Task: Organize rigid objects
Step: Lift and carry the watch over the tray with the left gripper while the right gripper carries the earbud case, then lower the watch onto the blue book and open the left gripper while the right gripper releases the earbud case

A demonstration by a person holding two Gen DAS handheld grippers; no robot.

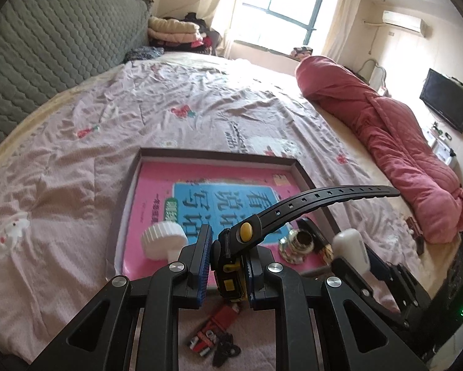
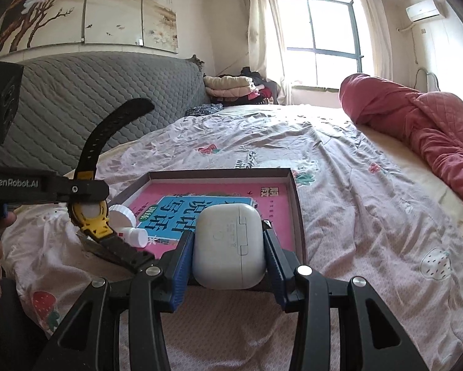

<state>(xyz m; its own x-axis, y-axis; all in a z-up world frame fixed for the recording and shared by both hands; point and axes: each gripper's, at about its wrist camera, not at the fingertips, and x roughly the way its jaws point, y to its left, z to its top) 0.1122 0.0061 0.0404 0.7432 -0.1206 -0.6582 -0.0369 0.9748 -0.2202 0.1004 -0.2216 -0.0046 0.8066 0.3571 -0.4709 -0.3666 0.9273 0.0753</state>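
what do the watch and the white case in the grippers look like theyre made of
Black-and-yellow wristwatch: likely matte rubber or resin; its perforated strap curves flexibly.
White rounded earbud case: probably smooth hard plastic, with a soft sheen and a crisp lid seam.

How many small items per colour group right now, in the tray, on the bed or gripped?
White: 3, bottle cap, small bottle, earbuds case
Black-yellow: 1, watch
Metallic: 1, ring-shaped fitting
Red-black: 1, keychain
Total: 6

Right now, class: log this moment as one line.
left gripper: shut on watch | right gripper: shut on earbud case | both near tray
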